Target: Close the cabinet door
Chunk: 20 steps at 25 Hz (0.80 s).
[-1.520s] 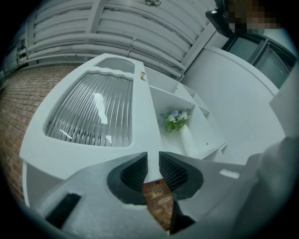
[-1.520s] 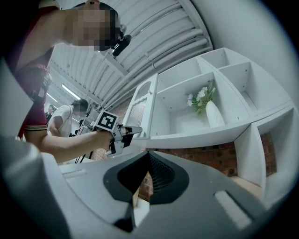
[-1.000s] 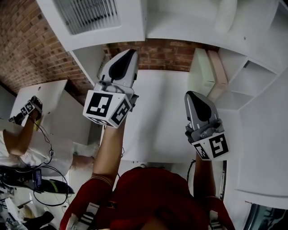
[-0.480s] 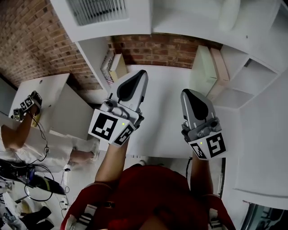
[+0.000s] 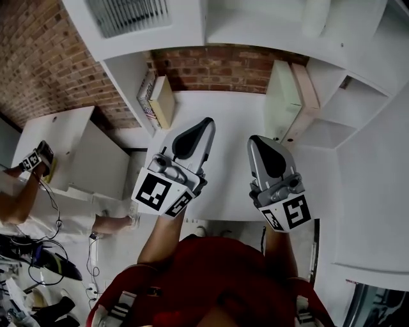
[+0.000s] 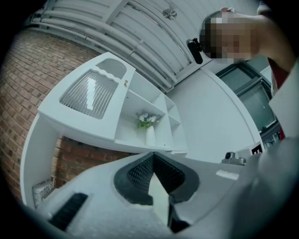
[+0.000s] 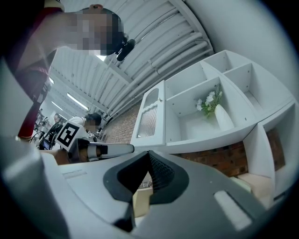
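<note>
The white cabinet door [image 5: 128, 19] with a ribbed glass panel sits at the top left of the wall unit; it also shows in the left gripper view [image 6: 88, 93] and in the right gripper view [image 7: 148, 119]. It looks in line with the cabinet front, beside an open shelf. My left gripper [image 5: 203, 124] hangs shut and empty over the white desk [image 5: 223, 108], well below the door, its tips meeting [image 6: 153, 156]. My right gripper [image 5: 255, 142] is beside it, also shut with nothing in it [image 7: 148, 154].
A white vase with flowers [image 6: 149, 130] stands in the open shelf right of the door. Books [image 5: 156, 99] lean at the desk's back left, pale boxes [image 5: 291, 102] at its back right. Brick wall behind. Another person with a gripper [image 5: 35, 159] stands far left.
My left gripper has dropped away from the cabinet and come down over the desk, closer to my body. The right gripper has drifted slightly left and nearer.
</note>
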Available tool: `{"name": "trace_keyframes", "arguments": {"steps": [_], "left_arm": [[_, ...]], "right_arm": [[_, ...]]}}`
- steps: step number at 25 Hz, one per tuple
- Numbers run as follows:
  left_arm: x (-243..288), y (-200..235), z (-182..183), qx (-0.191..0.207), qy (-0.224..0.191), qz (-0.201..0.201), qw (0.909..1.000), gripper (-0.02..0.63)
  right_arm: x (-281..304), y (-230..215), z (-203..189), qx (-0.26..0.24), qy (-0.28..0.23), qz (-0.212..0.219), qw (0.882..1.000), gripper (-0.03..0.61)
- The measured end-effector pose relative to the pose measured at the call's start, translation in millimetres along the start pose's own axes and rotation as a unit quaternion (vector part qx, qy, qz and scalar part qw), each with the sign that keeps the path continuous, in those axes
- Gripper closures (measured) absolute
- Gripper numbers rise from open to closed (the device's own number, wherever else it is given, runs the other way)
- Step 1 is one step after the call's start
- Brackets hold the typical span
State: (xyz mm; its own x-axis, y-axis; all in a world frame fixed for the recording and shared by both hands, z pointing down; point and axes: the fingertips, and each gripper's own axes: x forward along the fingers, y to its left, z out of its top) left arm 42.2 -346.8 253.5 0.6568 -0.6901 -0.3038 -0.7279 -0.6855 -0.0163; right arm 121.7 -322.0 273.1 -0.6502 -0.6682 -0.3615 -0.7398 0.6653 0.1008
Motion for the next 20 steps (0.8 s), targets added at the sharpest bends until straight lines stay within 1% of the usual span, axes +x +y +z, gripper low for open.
{"name": "trace_keyframes", "arguments": {"steps": [12, 20], "left_arm": [[-5, 0, -8, 0.003, 0.008, 0.004, 1.0, 0.611], [-10, -1, -8, 0.001, 0.006, 0.0, 1.0, 0.611]], "right_arm": [[-2, 3, -13, -0.002, 0.014, -0.003, 1.0, 0.565], [-3, 11, -14, -0.003, 0.018, 0.0, 1.0, 0.566]]}}
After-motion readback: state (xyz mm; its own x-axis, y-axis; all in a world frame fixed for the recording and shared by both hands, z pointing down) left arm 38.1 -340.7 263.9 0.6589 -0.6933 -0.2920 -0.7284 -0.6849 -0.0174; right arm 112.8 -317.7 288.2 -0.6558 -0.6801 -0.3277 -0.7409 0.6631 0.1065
